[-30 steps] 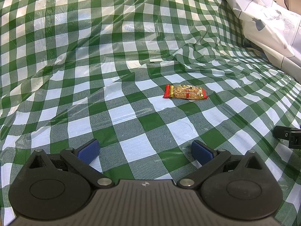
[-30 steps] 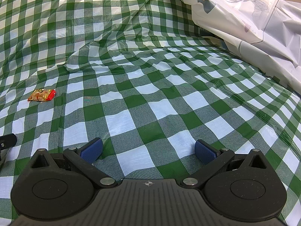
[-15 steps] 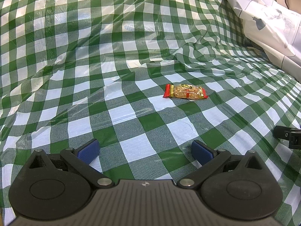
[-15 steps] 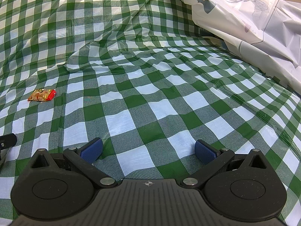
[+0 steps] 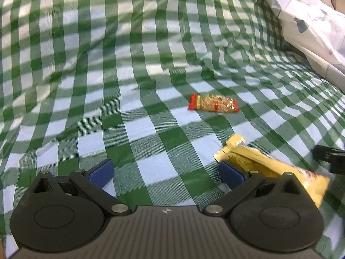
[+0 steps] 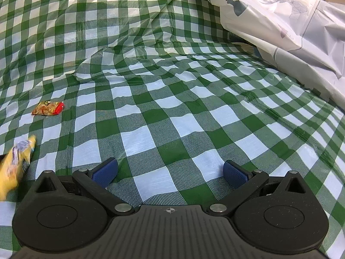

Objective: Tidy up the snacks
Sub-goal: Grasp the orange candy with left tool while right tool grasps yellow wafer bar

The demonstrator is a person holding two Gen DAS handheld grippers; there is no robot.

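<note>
New vs. 0.5 s ago: yellow snack pack (image 5: 269,168), blurred, lower right of left-wrist view, just behind right pad of left tongs (image 5: 166,172). Red snack bar (image 5: 213,106) unmoved, frame centre, on checked cloth (image 5: 151,82). Left tongs and right tongs (image 6: 170,172) spread, pinching nothing; no containers seen.

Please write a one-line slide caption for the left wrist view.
Open left gripper over checked tablecloth; blurred yellow snack packet beside it, red-ended snack bar ahead.

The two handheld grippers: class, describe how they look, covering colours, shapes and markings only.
Both look alike. The left gripper and right gripper each have a ribbed dark grey body with a small round emblem, two matte black round housings, black linkage arms joined by silver rivets, and blue textured finger pads. No cables or sleeves show.
</note>
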